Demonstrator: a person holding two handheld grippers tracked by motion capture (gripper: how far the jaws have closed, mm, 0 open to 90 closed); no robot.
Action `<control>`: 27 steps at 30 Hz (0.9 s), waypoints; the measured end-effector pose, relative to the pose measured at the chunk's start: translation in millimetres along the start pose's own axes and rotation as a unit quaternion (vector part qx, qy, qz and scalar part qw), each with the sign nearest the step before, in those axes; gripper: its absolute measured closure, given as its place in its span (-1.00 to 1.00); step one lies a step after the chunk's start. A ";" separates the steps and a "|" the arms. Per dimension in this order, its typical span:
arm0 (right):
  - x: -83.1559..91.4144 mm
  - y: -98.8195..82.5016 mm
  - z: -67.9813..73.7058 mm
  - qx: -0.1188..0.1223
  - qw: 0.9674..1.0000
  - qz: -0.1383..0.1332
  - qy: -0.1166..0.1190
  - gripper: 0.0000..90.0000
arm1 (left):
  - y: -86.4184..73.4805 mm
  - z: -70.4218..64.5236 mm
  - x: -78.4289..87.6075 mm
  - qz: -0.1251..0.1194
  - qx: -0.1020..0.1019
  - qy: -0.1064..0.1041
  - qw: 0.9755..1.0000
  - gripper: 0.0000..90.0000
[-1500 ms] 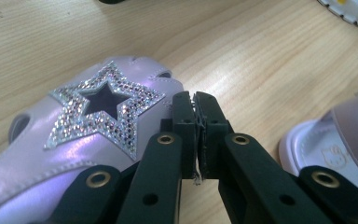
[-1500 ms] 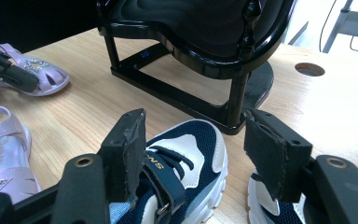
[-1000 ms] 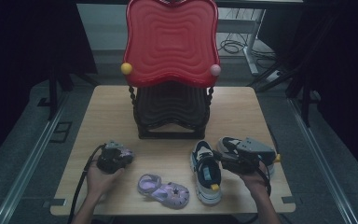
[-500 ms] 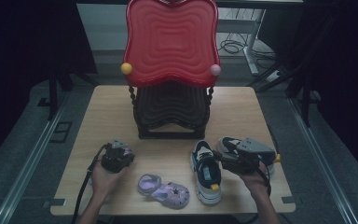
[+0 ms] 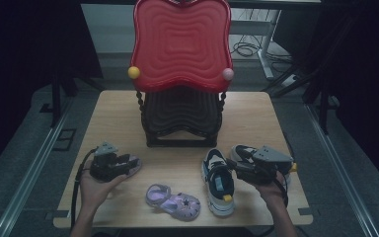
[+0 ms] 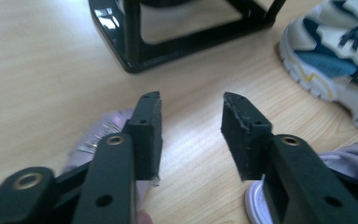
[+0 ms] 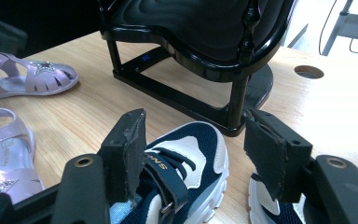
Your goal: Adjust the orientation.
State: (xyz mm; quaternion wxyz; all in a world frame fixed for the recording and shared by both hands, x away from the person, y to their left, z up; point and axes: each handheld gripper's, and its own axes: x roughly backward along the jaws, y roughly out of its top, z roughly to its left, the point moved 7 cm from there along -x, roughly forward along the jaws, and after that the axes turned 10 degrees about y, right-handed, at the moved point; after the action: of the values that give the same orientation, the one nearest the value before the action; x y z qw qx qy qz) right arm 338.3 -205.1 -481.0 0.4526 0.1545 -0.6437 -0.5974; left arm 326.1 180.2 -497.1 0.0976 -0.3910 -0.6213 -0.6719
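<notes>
None of the four shoes is on the rack (image 5: 180,121) yet. Left claw (image 5: 132,165), lower left, has just been opening, nothing between; one purple sandal (image 5: 173,202) lies lower centre. Right claw (image 5: 237,167) gapes over the sneaker (image 5: 217,181), lower right

My black jaws; lilac sandals (image 5: 172,202) with silver stars; navy-and-white sneakers (image 5: 218,181); a rippled red tray (image 5: 180,42).

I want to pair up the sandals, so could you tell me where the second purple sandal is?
In the high view it lies under the left gripper at the table's left, left of the other sandal and in front of the black rack.
</notes>
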 end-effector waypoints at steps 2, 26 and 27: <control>0.7 0.7 2.0 -0.001 1.000 -0.001 0.004 -0.10 | 3.7 5.7 5.6 -0.009 0.004 0.000 1.000 0.17; 4.1 6.9 20.6 -0.013 0.998 0.016 0.060 0.43 | -7.0 14.9 16.4 -0.026 0.018 -0.024 0.999 -0.06; 3.7 6.6 22.2 -0.012 0.998 0.021 0.065 0.47 | -6.8 14.7 17.6 -0.026 0.019 -0.025 0.999 -0.07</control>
State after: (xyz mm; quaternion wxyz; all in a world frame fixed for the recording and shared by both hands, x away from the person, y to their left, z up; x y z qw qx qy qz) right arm 321.6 -192.3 -470.8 0.5079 0.1743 -0.6085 -0.5843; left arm 315.9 201.3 -492.0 0.0726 -0.3894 -0.6461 -0.6524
